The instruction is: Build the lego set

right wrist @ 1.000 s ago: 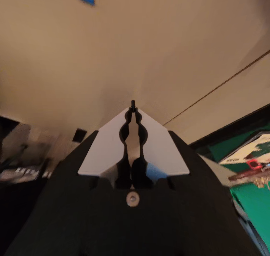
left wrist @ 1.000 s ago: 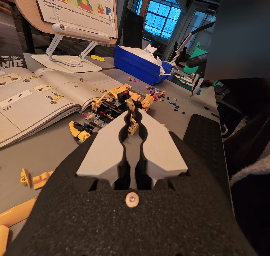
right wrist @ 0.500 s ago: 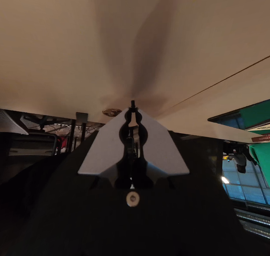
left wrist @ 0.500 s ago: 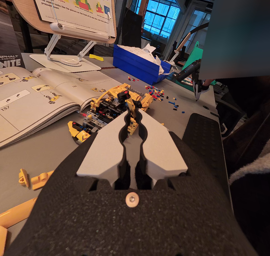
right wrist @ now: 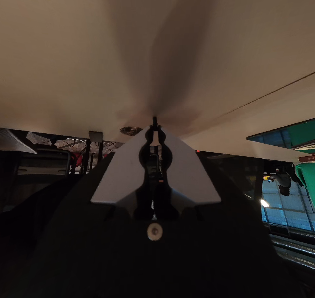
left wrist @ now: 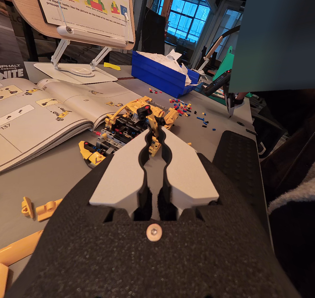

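Yellow-and-black plastic brick vehicle model (left wrist: 136, 124), half built, lay on the grey counter (left wrist: 51, 174) just beyond the right-hand page of the open instruction booklet (left wrist: 51, 112), with its long axis running away toward the far edge. A slim yellow beam (left wrist: 154, 124) rose from its near end, capped by a black knob with a red mark. The left claw (left wrist: 155, 131) was pinched shut on that beam, so the model sat directly ahead of it and touching it. The right claw (left wrist: 231, 109) hung well off toward the counter's right edge, tip down, just above the surface; in its own view its fingertips held a tiny black pin (right wrist: 154, 120), closed around it. For any insertion the pin would probably have to travel leftward to the model, with the left claw the nearer one, steadying.

Loose small red, blue, yellow and black pieces (left wrist: 185, 107) were scattered between the two claws, near a blue plastic bin (left wrist: 158, 75) of crumpled paper. Larger yellow parts (left wrist: 42, 209) lay toward the near left corner. Which hole was meant for the pin could not be made out, and the right wrist view showed mostly bare tan surface.
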The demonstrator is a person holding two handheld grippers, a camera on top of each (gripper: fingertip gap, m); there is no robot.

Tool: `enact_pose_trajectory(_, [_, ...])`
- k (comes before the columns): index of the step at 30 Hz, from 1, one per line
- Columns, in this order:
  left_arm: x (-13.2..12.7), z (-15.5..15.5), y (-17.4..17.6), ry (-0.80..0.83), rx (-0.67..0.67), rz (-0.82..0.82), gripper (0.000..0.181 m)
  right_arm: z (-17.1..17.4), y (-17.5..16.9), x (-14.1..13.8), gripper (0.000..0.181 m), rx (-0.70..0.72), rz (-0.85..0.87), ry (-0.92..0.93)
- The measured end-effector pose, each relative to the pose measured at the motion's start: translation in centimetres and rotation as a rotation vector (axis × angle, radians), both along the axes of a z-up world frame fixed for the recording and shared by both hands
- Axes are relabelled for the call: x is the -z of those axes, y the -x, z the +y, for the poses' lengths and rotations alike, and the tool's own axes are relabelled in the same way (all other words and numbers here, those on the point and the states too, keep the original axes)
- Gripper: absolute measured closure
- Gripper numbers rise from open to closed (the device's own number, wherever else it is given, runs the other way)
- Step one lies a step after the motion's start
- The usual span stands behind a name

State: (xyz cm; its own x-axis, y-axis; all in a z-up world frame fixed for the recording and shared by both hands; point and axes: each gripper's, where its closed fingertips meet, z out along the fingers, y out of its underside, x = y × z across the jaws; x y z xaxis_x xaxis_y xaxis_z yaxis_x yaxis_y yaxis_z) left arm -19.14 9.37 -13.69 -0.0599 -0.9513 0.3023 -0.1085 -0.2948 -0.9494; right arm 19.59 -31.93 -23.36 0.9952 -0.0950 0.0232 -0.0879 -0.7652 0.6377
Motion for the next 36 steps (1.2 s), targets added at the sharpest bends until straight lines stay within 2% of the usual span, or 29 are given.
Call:
enact_pose_trajectory(14, [0.0, -0.1, 0.0, 0.001, 0.004, -0.001, 0.175, 0.3, -0.1, 0.0, 0.167, -0.023, -0.002, -0.020])
enact_pose_trajectory(18, [-0.1, 0.0, 0.0, 0.002, 0.000, -0.006, 0.175, 0.2, -0.5, -0.6, 0.165, -0.040, -0.028, -0.133])
enact_pose_trajectory(24, [-0.3, 0.2, 0.1, 0.018, -0.001, -0.021, 0.175, 0.6, -1.9, -2.1, 0.161, -0.049, -0.131, -0.565])
enact_pose_trajectory(29, [-0.5, 0.0, 0.1, 0.016, 0.008, -0.031, 0.175, 3.1, -2.1, -3.9, 0.156, -0.130, -0.195, -1.096])
enact_pose_trajectory(32, [-0.4, -0.1, 0.0, 0.010, 0.008, -0.027, 0.175, 3.0, -2.4, -5.3, 0.155, -0.060, -0.230, -1.387])
enact_pose_trajectory(34, [-0.4, -0.1, 0.0, 0.007, 0.008, -0.024, 0.175, 3.1, -2.0, -6.4, 0.148, 0.022, -0.182, -1.567])
enact_pose_trajectory(36, [-0.3, -0.1, -0.1, 0.004, 0.007, -0.020, 0.175, 2.6, -2.1, -7.0, 0.145, 0.108, -0.151, -1.670])
